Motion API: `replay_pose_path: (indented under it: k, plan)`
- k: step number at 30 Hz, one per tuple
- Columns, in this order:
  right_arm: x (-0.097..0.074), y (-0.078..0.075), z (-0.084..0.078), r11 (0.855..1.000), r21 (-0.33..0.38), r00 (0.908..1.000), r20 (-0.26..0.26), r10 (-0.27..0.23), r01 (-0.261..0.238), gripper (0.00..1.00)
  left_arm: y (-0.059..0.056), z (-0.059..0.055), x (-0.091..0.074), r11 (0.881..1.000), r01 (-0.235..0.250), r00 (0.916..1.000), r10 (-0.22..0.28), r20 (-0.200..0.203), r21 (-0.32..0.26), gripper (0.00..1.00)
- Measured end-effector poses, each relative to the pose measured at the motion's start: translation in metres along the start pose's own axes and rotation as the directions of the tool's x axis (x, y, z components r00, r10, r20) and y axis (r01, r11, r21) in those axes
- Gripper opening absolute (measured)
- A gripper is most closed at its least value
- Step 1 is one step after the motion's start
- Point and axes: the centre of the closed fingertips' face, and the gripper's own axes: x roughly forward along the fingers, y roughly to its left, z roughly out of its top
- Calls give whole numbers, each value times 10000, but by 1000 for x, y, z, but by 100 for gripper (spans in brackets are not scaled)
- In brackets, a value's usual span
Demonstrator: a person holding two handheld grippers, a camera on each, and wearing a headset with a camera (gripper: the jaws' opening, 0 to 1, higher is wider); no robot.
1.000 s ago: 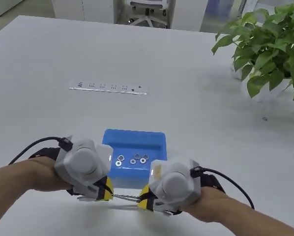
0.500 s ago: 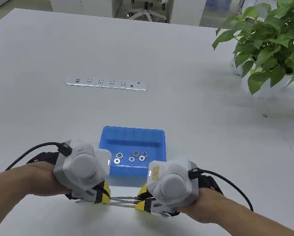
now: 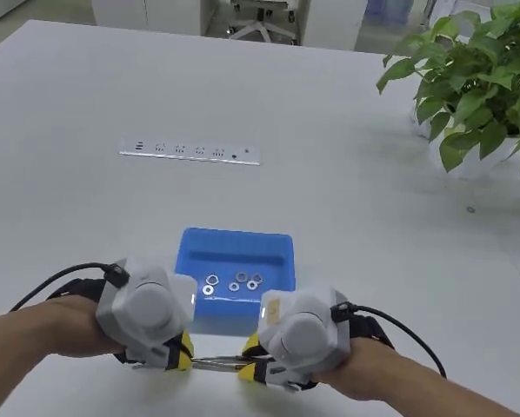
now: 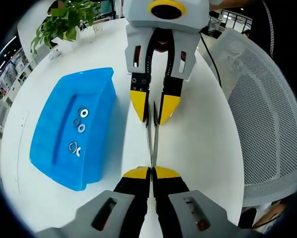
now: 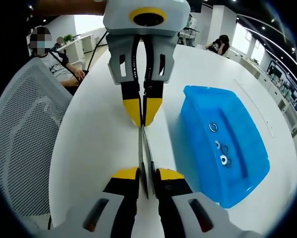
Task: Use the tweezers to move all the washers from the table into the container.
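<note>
Both grippers are held low near the front edge of the table point(image 3: 356, 200), tips facing each other. The left gripper point(image 3: 183, 354) has its jaws closed on the narrow end of the tweezers point(image 3: 216, 360). The right gripper point(image 3: 250, 365) clamps the wider end. The blue container point(image 3: 238, 236) sits just beyond them, not touching, with the washers point(image 3: 234, 282) clustered on its floor. Open tabletop extends to the power strip point(image 3: 190, 152) and the plant point(image 3: 477, 69).

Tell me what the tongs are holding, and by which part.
The tweezers, shared: left tongs grip one end, right tongs the other end.
</note>
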Motion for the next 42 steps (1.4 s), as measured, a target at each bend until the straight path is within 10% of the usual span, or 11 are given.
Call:
replay_pose_path:
  k: [25,42]
  plan:
    - [-56,-15,9,9854,968,9839,985,-1492,1397,35,-5,17,-45,9892,-841,9913,953,906,-1202,28]
    - [-111,-34,2,9411,2037,9401,1557,-3033,2699,60,-7,38,-95,9537,-2192,9389,2636,2215,-2058,55]
